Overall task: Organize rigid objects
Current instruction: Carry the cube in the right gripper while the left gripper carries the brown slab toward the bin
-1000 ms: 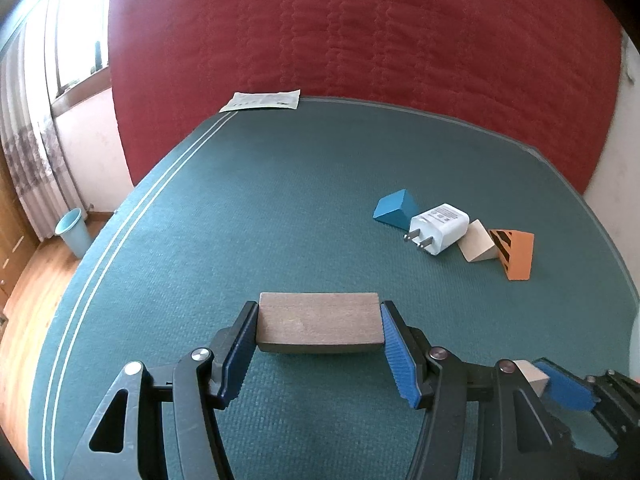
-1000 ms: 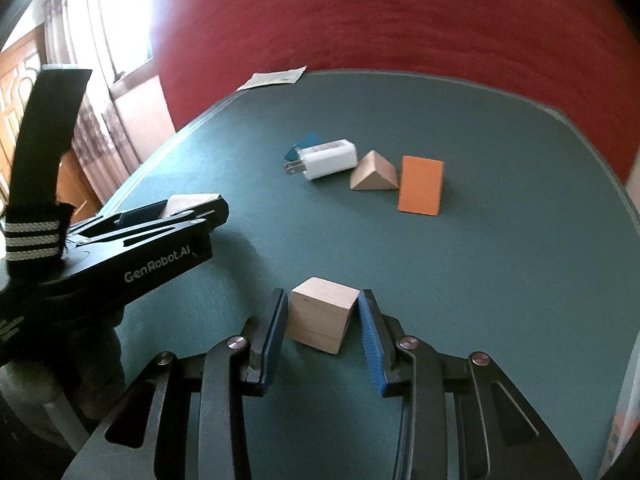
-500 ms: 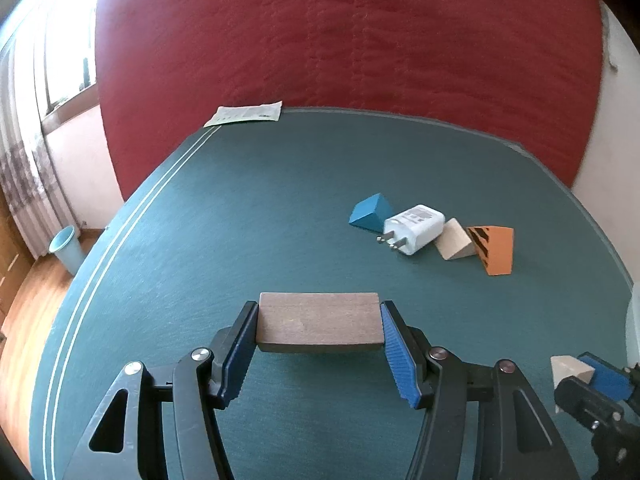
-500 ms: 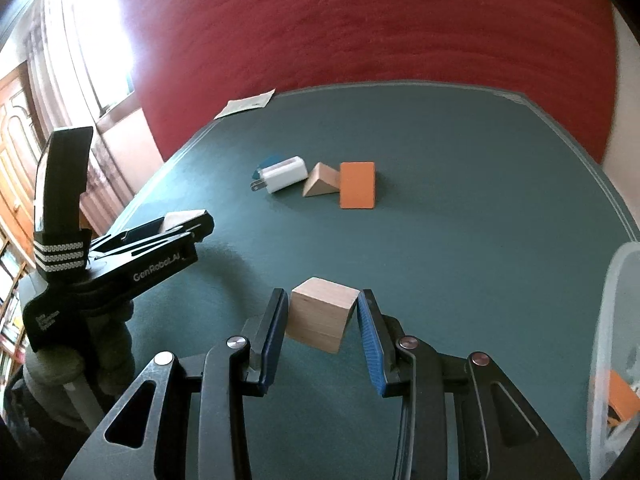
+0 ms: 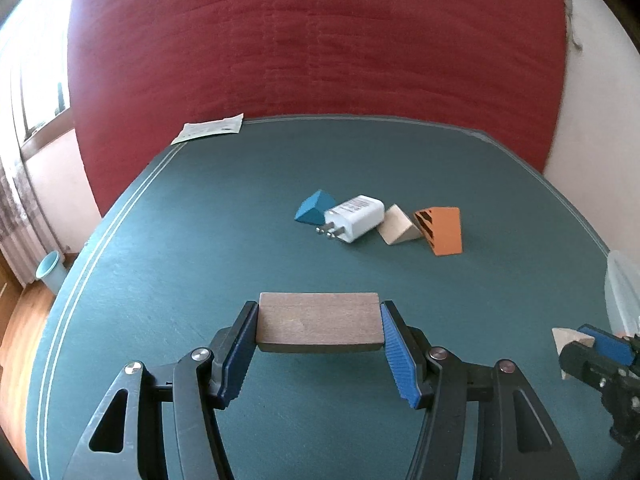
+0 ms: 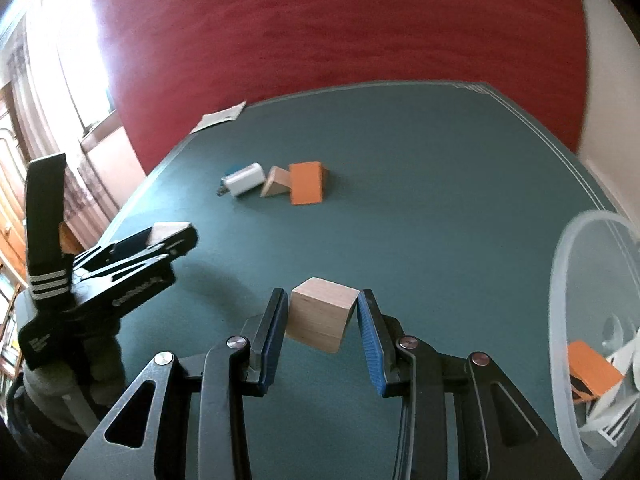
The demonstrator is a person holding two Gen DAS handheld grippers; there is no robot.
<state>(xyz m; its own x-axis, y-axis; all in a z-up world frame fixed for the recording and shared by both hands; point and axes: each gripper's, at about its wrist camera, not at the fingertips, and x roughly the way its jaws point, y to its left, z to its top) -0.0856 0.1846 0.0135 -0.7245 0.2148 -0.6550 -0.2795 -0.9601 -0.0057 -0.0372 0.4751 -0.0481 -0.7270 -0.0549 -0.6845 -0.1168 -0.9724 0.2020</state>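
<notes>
The right gripper [image 6: 322, 320] clenched a pale cube [image 6: 320, 314] corner-on at lower centre, risking a slip before the clear bin [image 6: 568, 264] at right, while the left gripper [image 5: 318, 326] clamped a brown block [image 5: 318, 322] endwise.

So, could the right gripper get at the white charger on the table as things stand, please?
Probably not yet: the right gripper has its jaws shut on a pale wooden cube, so it can't grasp the white charger, though the cloth between looks clear.
</notes>
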